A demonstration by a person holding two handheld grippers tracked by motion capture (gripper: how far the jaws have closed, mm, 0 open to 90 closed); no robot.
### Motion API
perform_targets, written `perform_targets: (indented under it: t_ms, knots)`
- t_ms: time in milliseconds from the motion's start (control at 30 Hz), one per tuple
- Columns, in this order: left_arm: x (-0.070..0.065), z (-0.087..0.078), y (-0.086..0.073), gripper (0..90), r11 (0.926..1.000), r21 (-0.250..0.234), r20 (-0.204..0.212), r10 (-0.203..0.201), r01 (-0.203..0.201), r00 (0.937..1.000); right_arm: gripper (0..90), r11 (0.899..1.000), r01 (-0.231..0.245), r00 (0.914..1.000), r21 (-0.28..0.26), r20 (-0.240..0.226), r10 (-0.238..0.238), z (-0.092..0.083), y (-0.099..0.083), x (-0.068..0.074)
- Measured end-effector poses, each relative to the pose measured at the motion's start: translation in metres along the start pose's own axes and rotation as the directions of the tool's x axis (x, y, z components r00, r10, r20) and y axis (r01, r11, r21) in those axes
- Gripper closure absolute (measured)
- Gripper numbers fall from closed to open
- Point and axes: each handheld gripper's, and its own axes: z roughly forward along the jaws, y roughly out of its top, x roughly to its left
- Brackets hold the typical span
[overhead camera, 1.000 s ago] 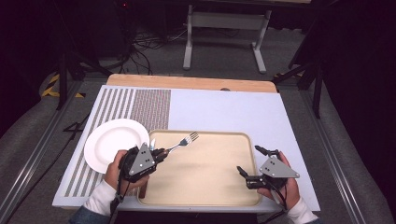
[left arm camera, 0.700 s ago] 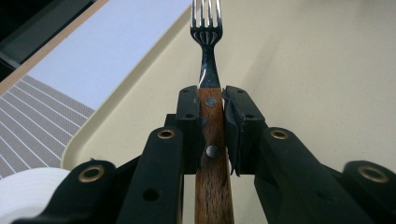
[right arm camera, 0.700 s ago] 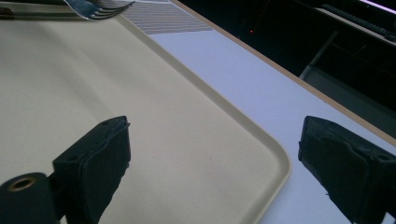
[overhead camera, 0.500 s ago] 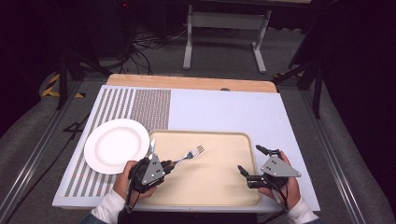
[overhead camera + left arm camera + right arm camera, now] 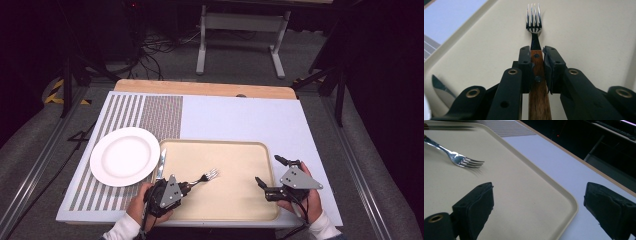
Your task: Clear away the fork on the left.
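Bright, even light on the table — dark, dim surroundings

**A lab bench staged as a dinner setting**

This looks like a recording lab. Beyond the left gripper [image 5: 186,186] lies a pale mat [image 5: 235,117] with printed test stripes; past it stand a bare metal stand [image 5: 240,35], loose floor cables [image 5: 155,47], hazard tape [image 5: 57,95] and black drapes [image 5: 385,75].

Fork held over the tray
A fork [image 5: 202,178] is gripped by its handle in the left gripper [image 5: 186,186] above the beige tray [image 5: 260,150]; the right gripper [image 5: 267,173] is held open across the tray's right rim, beside a white plate [image 5: 125,156]
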Motion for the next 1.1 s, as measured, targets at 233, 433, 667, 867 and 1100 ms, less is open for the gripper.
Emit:
perform_targets:
  t_ms: [233,433,667,867,1100]
  knots:
    - [-0.007,0.002,-0.002,76.6,0.9999,0.011,0.024,0.0,-0.001,0.9997,10.1,1.0,0.001,1.0,0.002,-0.001,-0.001,0.0,0.0,0.0]
    - [-0.012,0.002,-0.006,76.4,0.9997,0.014,0.027,-0.019,0.019,0.9995,10.2,1.0,-0.001,1.0,0.006,0.0,0.001,0.001,-0.001,0.0]
    - [-0.007,-0.008,-0.009,75.1,0.9959,-0.032,0.071,-0.082,0.085,0.9941,10.1,1.0,-0.002,1.0,0.009,-0.001,0.002,0.001,-0.001,-0.001]
    - [0.005,-0.016,-0.006,89.4,0.9986,-0.044,0.075,-0.027,0.03,0.9968,10.1,1.0,-0.006,1.0,0.009,-0.002,0.007,0.001,-0.001,-0.001]
    - [0.015,-0.005,0.008,89.5,0.9945,-0.031,0.143,0.104,-0.1,0.9843,10.1,1.0,-0.011,0.9999,0.012,-0.002,0.011,0.002,-0.001,-0.001]
